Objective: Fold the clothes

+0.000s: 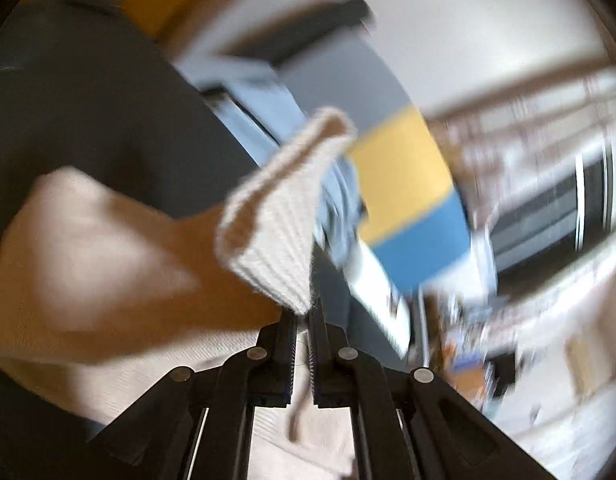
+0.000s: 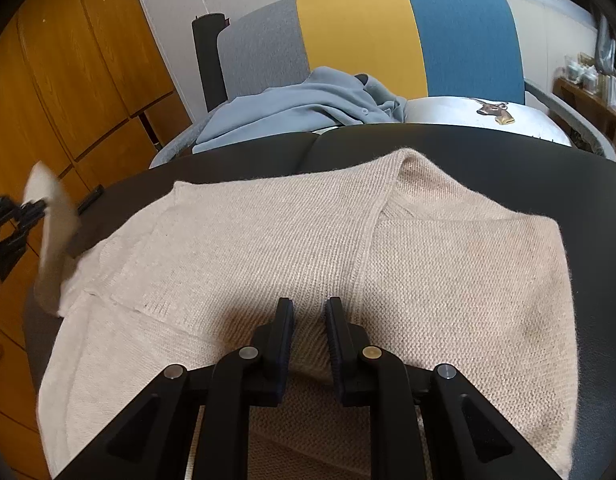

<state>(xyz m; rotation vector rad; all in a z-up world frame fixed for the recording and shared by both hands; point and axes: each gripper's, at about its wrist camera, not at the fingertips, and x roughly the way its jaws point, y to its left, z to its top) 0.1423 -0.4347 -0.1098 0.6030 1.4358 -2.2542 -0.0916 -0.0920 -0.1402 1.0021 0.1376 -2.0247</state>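
A beige knit sweater (image 2: pixel 308 248) lies spread on a black padded surface (image 2: pixel 587 184), one sleeve folded across its chest. My left gripper (image 1: pixel 305 316) is shut on the ribbed cuff (image 1: pixel 276 216) of the other sleeve and holds it lifted off the left side; the view is motion-blurred. That gripper and the raised cuff (image 2: pixel 52 216) show at the far left of the right wrist view. My right gripper (image 2: pixel 309 312) is slightly open and empty, its fingers resting low on the sweater's lower middle.
Behind the black surface stands a grey, yellow and blue sofa (image 2: pixel 359 32) with a light-blue garment (image 2: pixel 300 108) and a white deer-print cushion (image 2: pixel 487 114). Orange wooden cabinets (image 2: pixel 76 72) line the left. A cluttered shelf (image 2: pixel 587 80) is at the right.
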